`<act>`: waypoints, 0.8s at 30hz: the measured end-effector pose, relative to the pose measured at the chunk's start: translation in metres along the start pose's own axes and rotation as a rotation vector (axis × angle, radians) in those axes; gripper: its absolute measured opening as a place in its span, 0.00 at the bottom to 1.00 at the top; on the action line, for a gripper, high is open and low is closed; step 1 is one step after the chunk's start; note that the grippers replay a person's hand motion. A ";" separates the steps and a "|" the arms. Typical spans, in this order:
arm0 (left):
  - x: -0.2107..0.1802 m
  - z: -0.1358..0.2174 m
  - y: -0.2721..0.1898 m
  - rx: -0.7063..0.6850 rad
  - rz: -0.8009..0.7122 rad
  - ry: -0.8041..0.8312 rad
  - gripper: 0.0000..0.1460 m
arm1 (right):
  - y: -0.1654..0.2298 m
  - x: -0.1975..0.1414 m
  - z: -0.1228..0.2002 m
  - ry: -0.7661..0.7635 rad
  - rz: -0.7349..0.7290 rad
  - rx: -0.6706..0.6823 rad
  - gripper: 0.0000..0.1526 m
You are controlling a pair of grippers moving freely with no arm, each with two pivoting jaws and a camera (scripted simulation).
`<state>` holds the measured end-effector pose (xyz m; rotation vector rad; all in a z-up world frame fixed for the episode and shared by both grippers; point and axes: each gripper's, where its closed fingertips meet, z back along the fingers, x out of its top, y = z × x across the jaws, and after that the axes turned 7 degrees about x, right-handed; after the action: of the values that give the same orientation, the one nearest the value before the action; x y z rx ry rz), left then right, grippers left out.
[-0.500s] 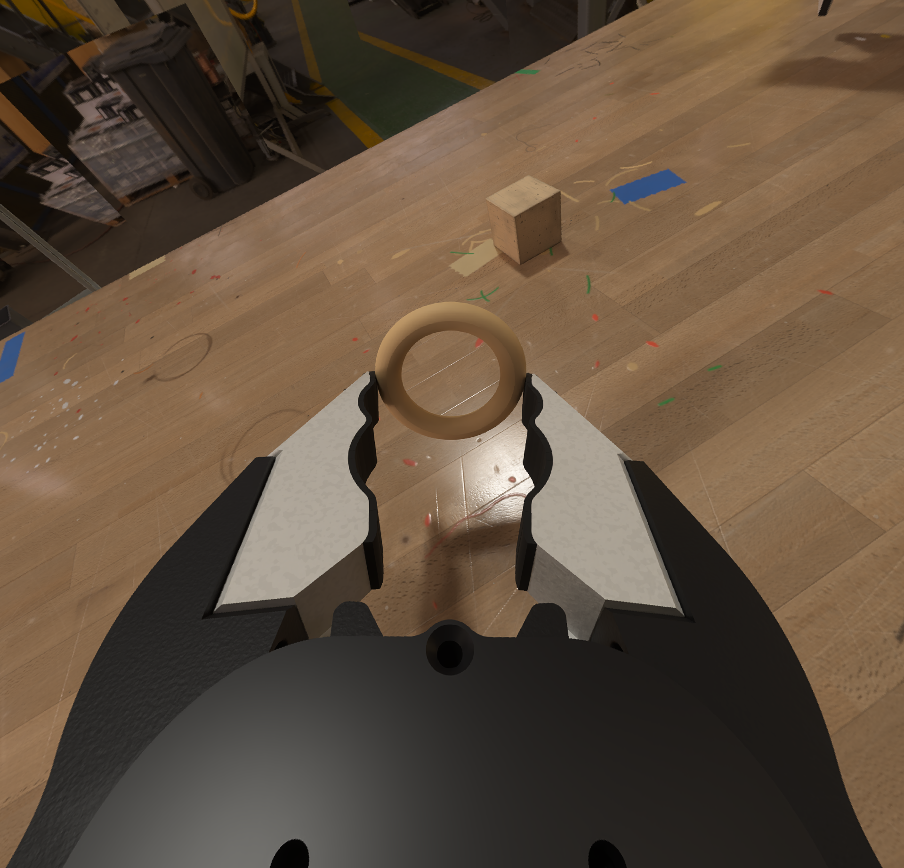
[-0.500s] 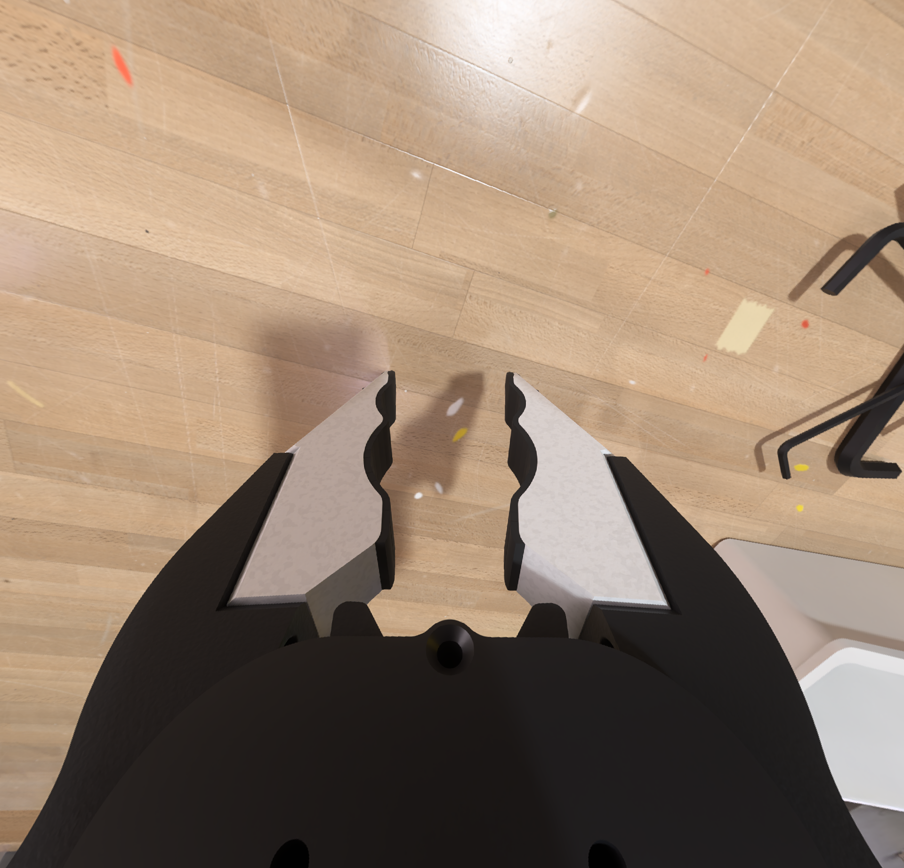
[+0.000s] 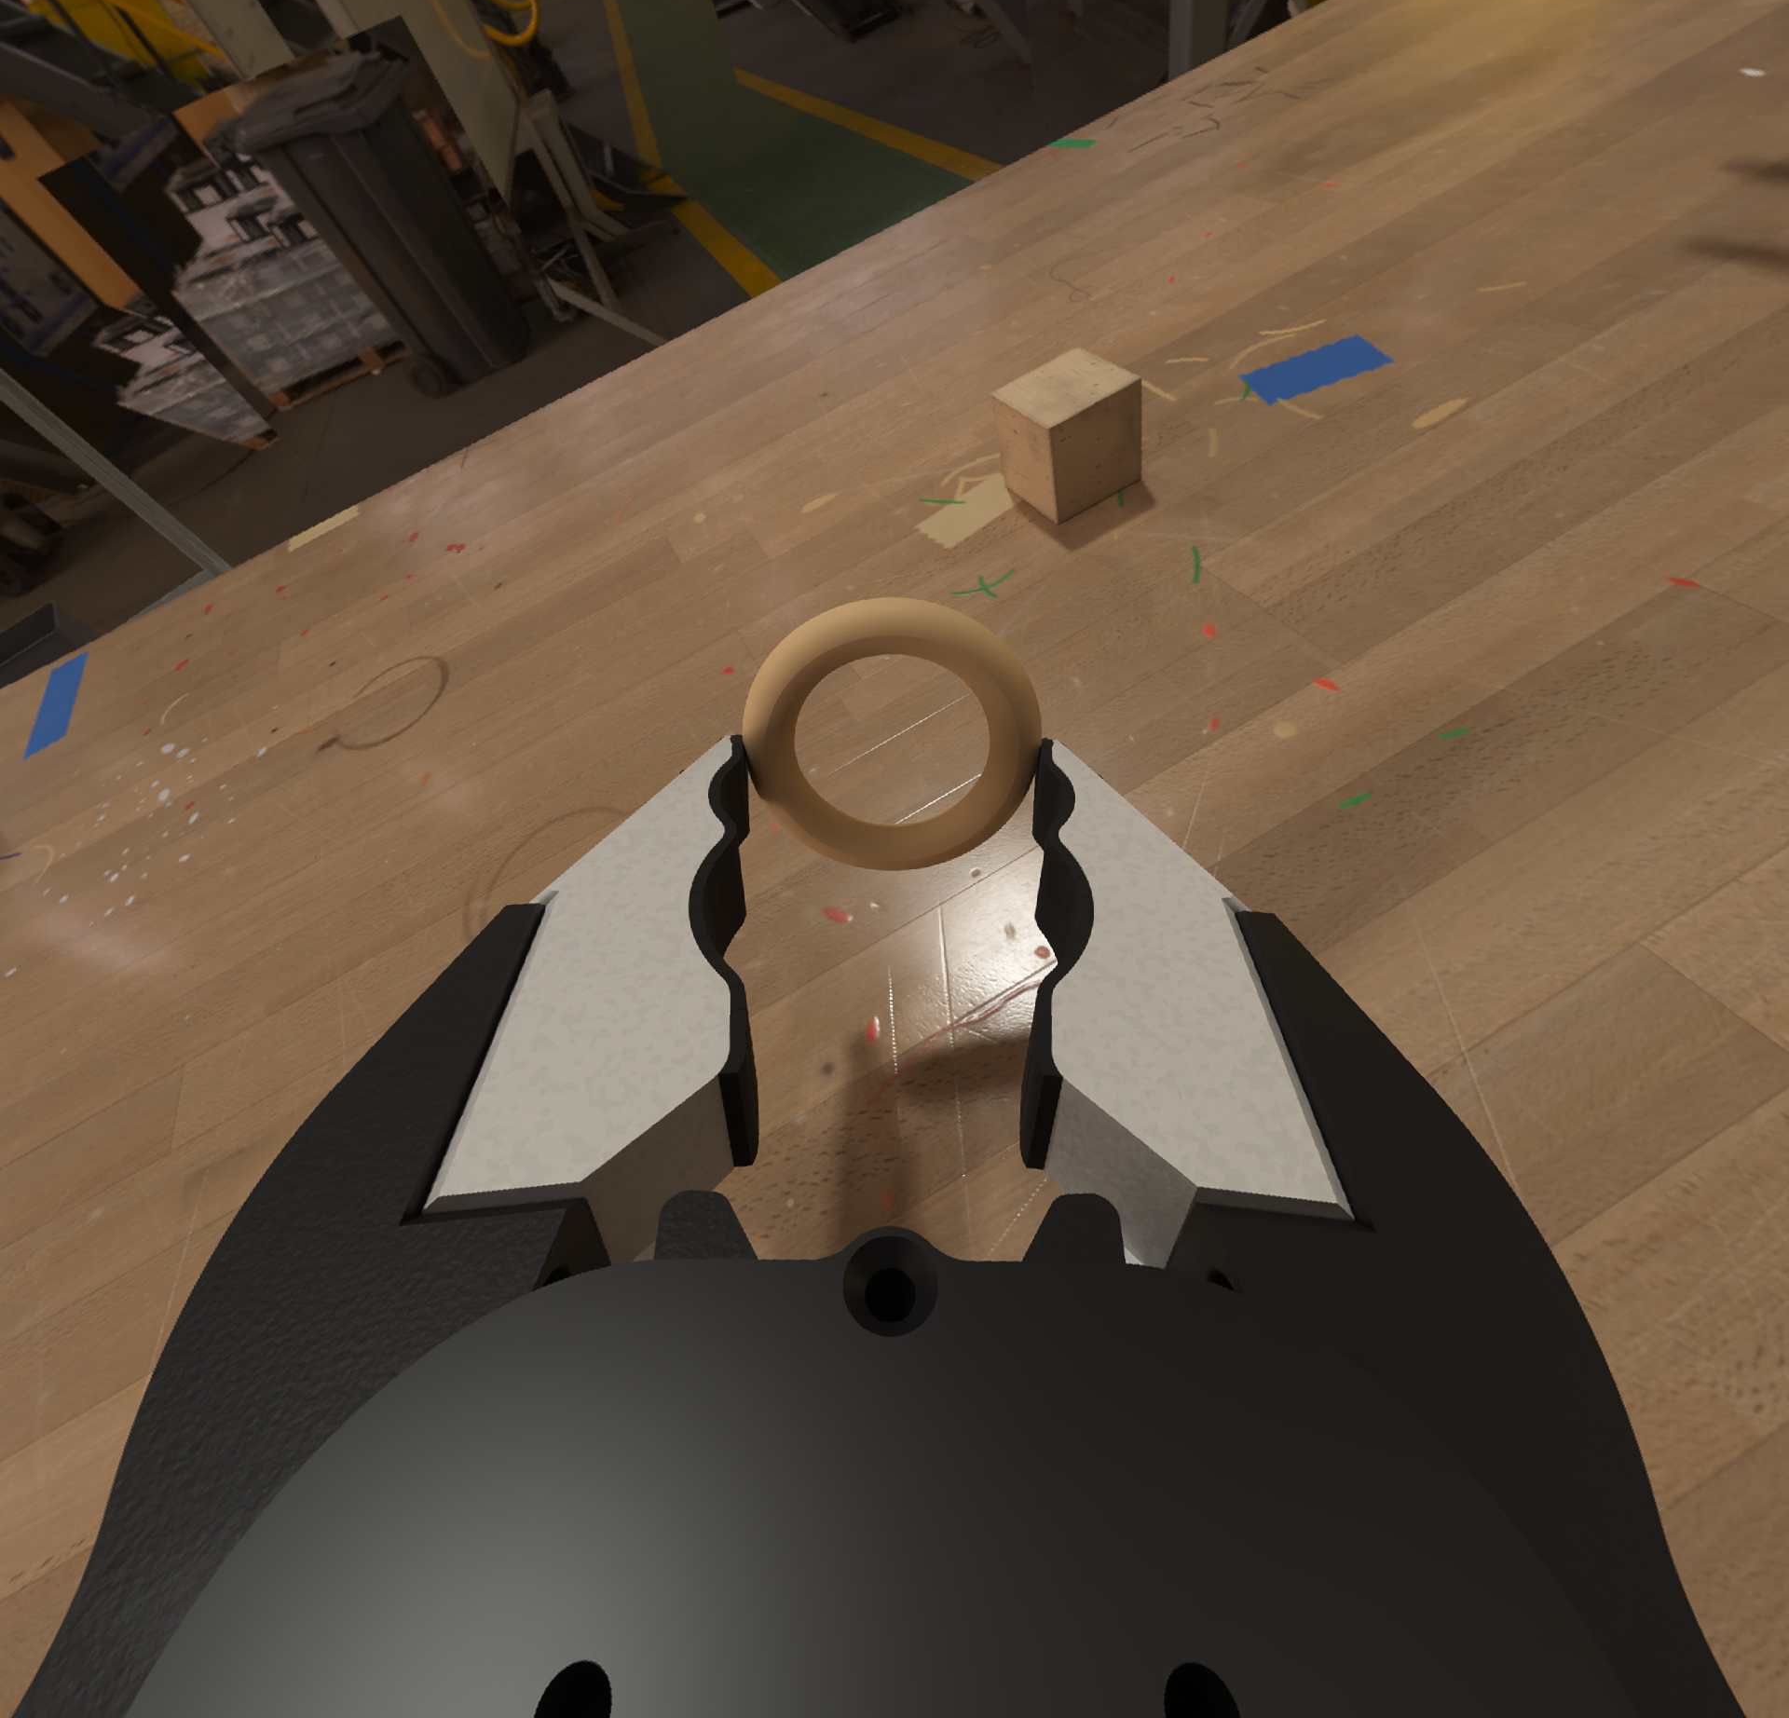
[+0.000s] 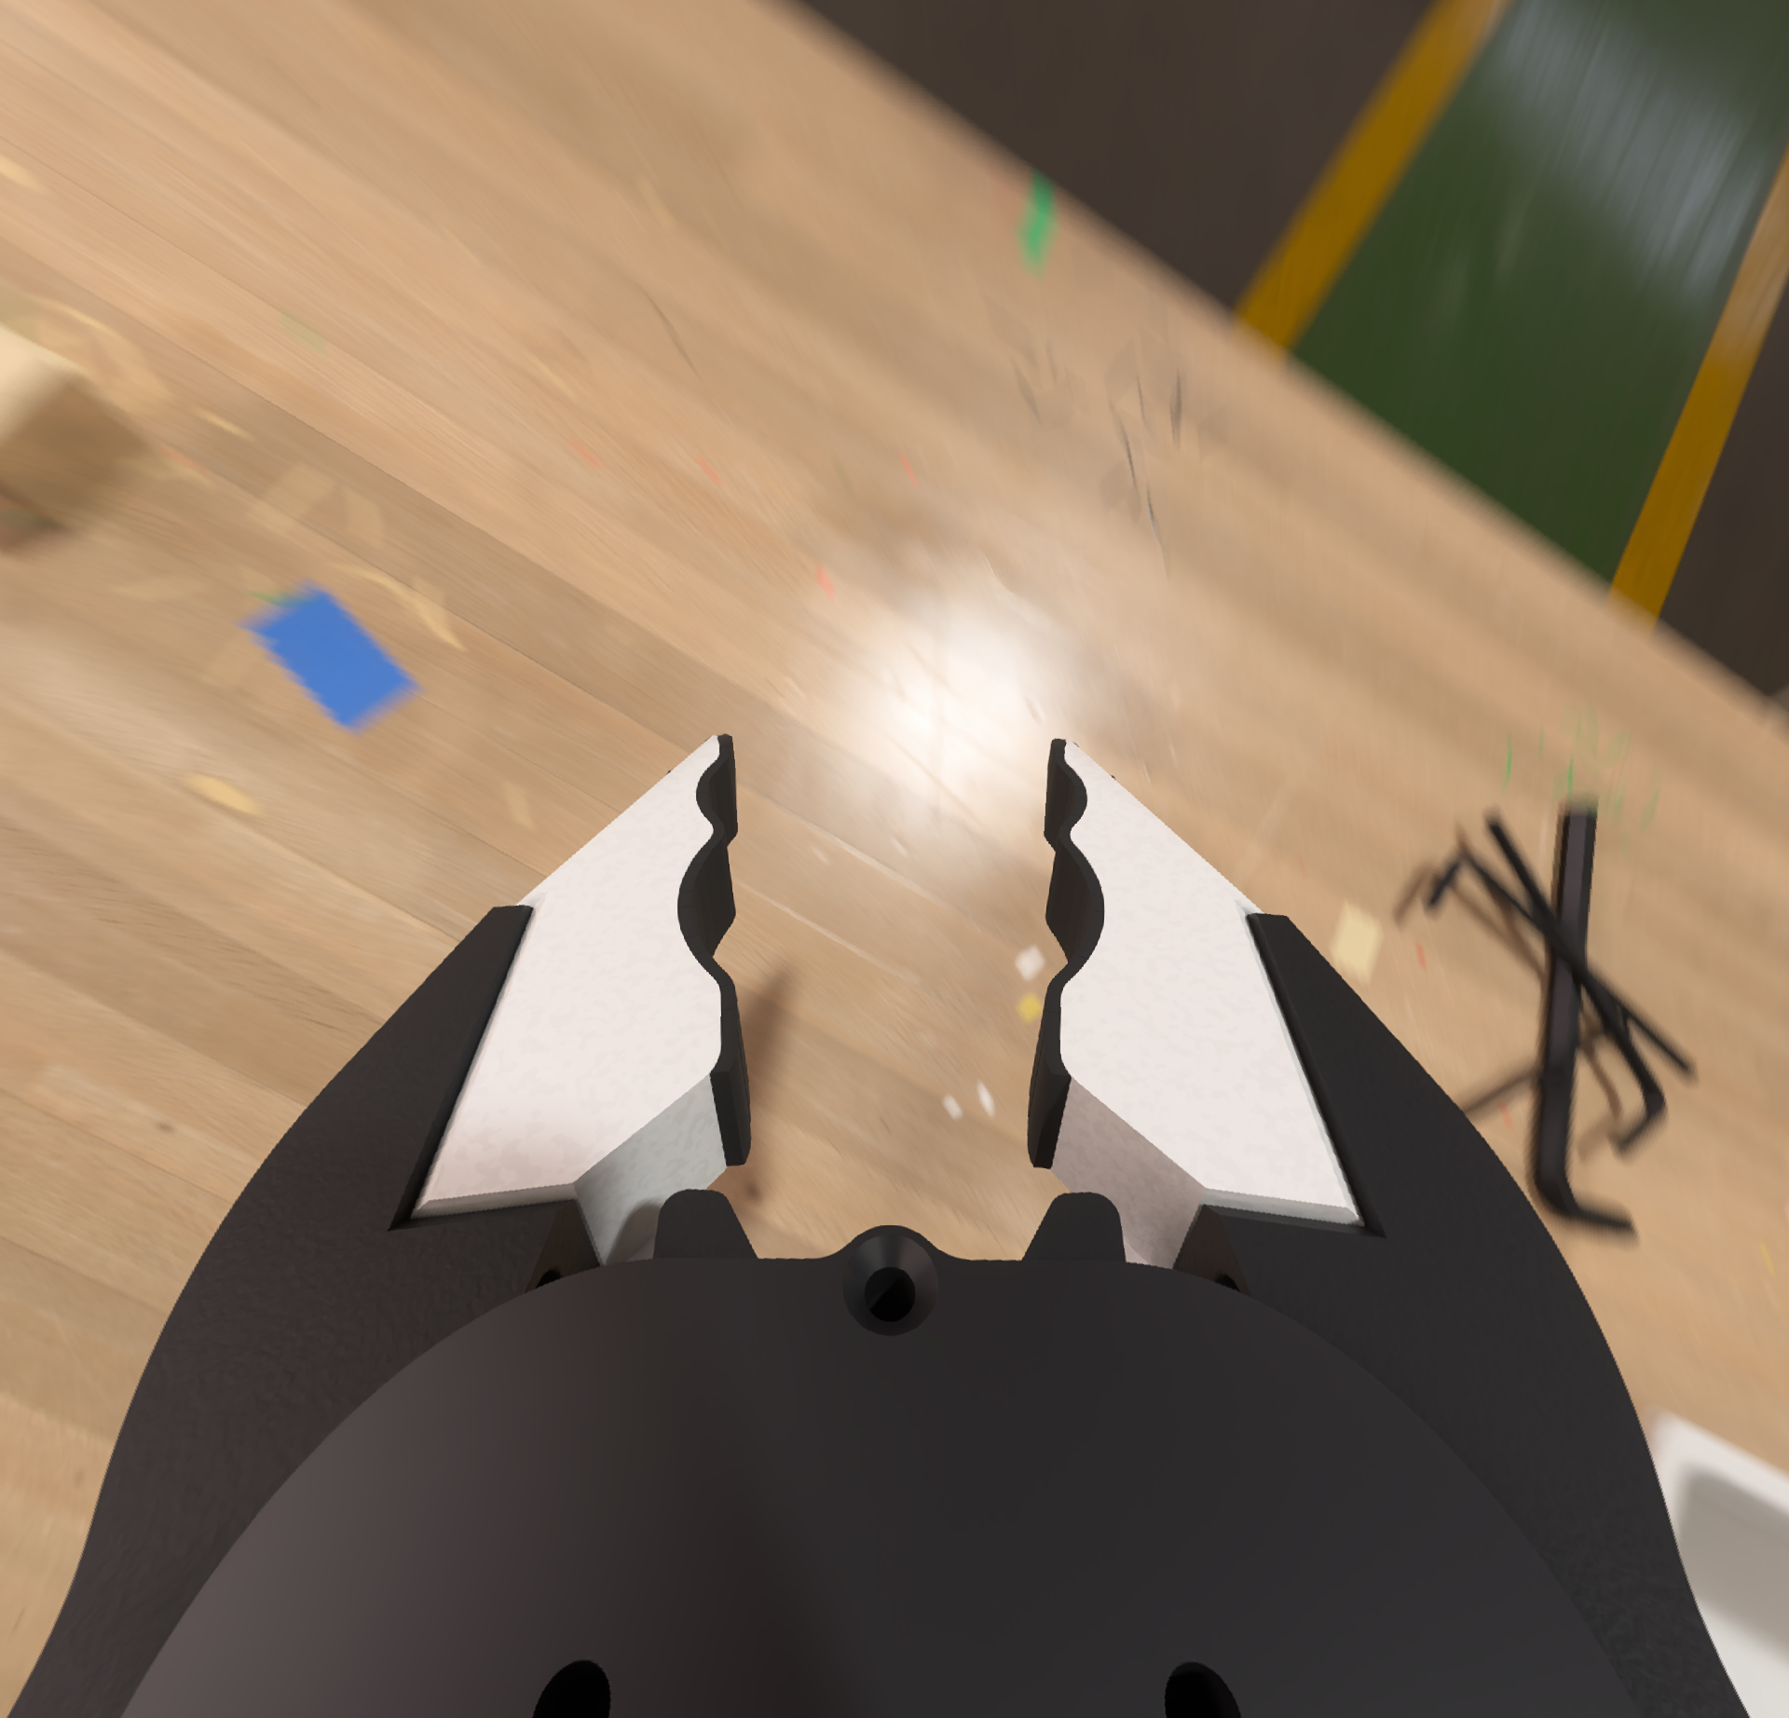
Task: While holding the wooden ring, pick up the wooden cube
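Note:
My left gripper (image 3: 891, 762) is shut on a tan wooden ring (image 3: 774, 713), pinched at the fingertips and held above the wooden table. The wooden cube (image 3: 1070, 433) rests on the table ahead and slightly right of the ring, apart from it. My right gripper (image 4: 891, 752) is open and empty above the table. Its view is blurred. The cube (image 4: 39, 413) shows at the far left edge of that view, well left of the fingers.
A blue tape patch (image 3: 1317, 367) lies right of the cube and also shows in the right wrist view (image 4: 334, 655). Black hex keys (image 4: 1568, 1013) lie at the right. A white tray corner (image 4: 1723, 1536) is at the lower right. The table edge (image 3: 871, 249) runs diagonally behind the cube.
The right gripper has opened wider and swung so that the table edge, blue tape and cube have come into its view. The left gripper still holds the ring, nearly unmoved.

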<state>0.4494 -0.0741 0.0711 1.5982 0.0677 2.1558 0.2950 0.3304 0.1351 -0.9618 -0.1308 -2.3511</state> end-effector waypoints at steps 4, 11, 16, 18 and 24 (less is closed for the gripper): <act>-0.002 -0.002 0.003 0.006 0.024 0.008 0.41 | 0.098 0.023 0.036 -0.425 0.151 0.018 0.42; -0.003 -0.001 -0.003 -0.006 -0.001 0.013 0.41 | 0.251 -0.019 -0.008 -0.361 0.407 0.282 0.38; 0.001 0.002 -0.009 -0.019 -0.032 -0.001 0.41 | 0.258 0.014 -0.046 -0.036 0.736 0.368 0.43; 0.003 0.002 -0.008 -0.009 -0.045 -0.011 0.41 | 0.252 0.039 -0.067 0.056 0.816 0.376 0.43; -0.002 -0.001 0.001 0.014 -0.029 -0.001 0.41 | 0.249 0.064 -0.138 0.359 0.869 0.470 0.37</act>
<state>0.4490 -0.0757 0.0692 1.5959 0.1056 2.1372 0.3133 0.0534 0.0454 -0.2562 -0.0899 -1.5371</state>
